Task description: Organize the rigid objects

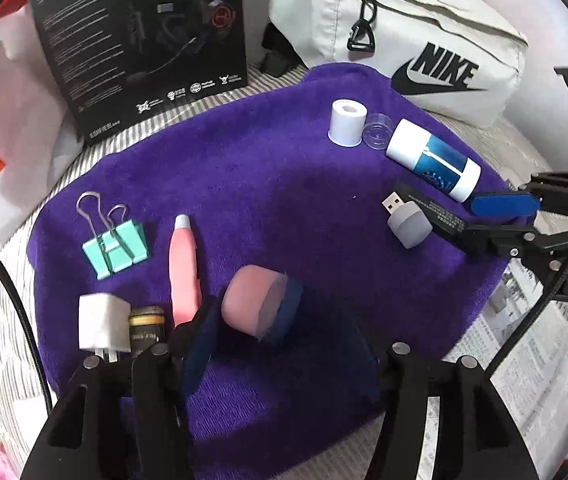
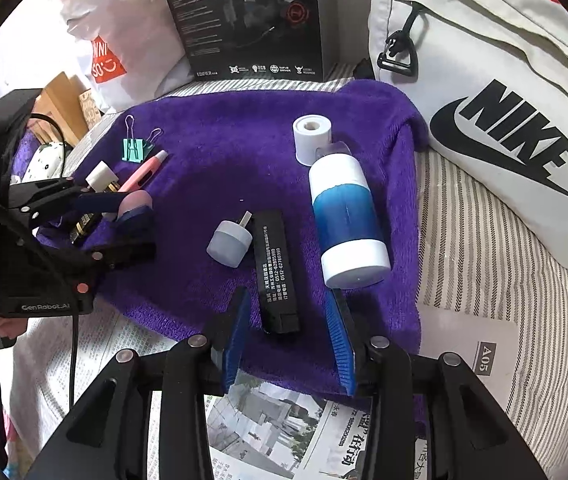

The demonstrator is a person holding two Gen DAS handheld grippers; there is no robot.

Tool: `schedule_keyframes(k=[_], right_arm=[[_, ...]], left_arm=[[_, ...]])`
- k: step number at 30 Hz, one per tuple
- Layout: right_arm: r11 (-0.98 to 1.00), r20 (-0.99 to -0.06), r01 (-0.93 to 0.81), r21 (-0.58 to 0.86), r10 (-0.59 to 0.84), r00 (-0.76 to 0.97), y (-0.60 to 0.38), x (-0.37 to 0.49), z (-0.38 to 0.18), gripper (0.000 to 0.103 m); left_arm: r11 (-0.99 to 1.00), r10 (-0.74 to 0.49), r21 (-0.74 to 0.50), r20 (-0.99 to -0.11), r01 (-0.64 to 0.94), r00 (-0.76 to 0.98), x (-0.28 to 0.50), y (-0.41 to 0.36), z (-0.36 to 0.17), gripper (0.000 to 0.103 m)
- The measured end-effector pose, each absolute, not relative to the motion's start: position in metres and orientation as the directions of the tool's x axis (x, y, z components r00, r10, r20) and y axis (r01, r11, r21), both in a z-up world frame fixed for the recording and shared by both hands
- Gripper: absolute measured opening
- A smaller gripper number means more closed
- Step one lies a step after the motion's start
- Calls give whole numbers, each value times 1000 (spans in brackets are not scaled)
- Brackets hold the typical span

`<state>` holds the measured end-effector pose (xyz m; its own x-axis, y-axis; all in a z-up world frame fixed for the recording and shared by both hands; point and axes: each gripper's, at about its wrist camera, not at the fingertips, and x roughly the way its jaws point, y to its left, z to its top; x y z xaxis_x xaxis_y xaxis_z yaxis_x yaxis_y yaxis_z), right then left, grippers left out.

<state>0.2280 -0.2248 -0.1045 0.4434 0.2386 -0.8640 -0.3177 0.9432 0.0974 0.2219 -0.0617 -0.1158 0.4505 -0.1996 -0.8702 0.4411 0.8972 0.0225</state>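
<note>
Binder clip (image 1: 115, 246): laid at the purple towel's (image 1: 267, 184) left edge.
Pink roll (image 1: 253, 306): set between the left gripper's (image 1: 284, 344) parted blue pads; contact cannot be told.
Black stick (image 2: 275, 276): lain between the right gripper's (image 2: 290, 344) parted fingers, untouched.
Blue-and-white bottle (image 2: 346, 220): laid just right.

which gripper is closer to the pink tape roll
Left. The left gripper has the pink tape roll between its open fingers. The right gripper is across the purple towel, straddling the black bar.
</note>
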Motion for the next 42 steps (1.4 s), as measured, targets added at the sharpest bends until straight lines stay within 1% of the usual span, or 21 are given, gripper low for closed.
schedule_keyframes(k=[3,5,11,12,14,16,17,18,19,21,23,25,27,29,31,32,38,42], right_arm=[[948,-868,-304,92,226,442,-225,228,-103,40],[954,-870,-292,74,205,448,-226,226,-100,46],[962,-861,-263,71,192,471,-231,213,-90,51],[963,-859,-260,73,193,475,-231,210,-88,53],[962,-853,-261,81,202,481,-231,203,-82,61],[963,-846,-260,69,195,496,-229,193,-75,73],[964,-843,-259,63,190,504,-228,188,-72,77],[965,-839,-255,57,185,512,-227,184,-68,82],[967,-834,-249,53,180,521,-226,179,-64,85],[970,-828,-235,59,179,532,-227,169,-57,86],[974,-820,-215,76,184,542,-230,158,-49,89],[978,-813,-193,83,178,554,-233,146,-41,91],[981,-809,-178,80,168,564,-235,137,-33,91],[984,-804,-165,73,156,574,-236,126,-23,93],[986,-793,-158,59,143,592,-236,116,-13,102],[987,-788,-154,50,133,601,-236,112,-10,103],[992,-781,-117,40,104,616,-237,91,5,103],[994,-784,-100,33,88,614,-236,80,6,103]], left_arm=[[908,-214,-17,-877,419,429,218,-54,-114,59],[910,-207,-12,-879,415,429,212,-52,-111,61],[926,-201,-19,-869,376,453,195,-38,-95,71],[930,-198,-16,-865,368,461,191,-36,-92,72],[934,-190,-12,-863,357,468,182,-31,-87,77],[936,-180,-2,-861,352,476,175,-29,-83,77],[937,-175,4,-860,349,480,171,-28,-81,79],[938,-166,14,-859,346,484,166,-28,-79,80],[939,-157,24,-859,343,488,162,-28,-77,82],[942,-133,47,-855,331,502,154,-29,-71,84],[948,-119,55,-851,312,511,147,-28,-66,89],[955,-119,47,-842,293,525,137,-27,-59,91],[961,-127,30,-836,276,534,129,-26,-53,93],[966,-131,13,-837,259,531,120,-25,-47,97],[970,-120,16,-835,241,537,113,-26,-43,98],[971,-118,15,-836,237,536,110,-27,-41,98],[983,-100,-2,-839,181,534,92,-24,-34,98],[987,-78,14,-830,161,553,77,-24,-27,98]])
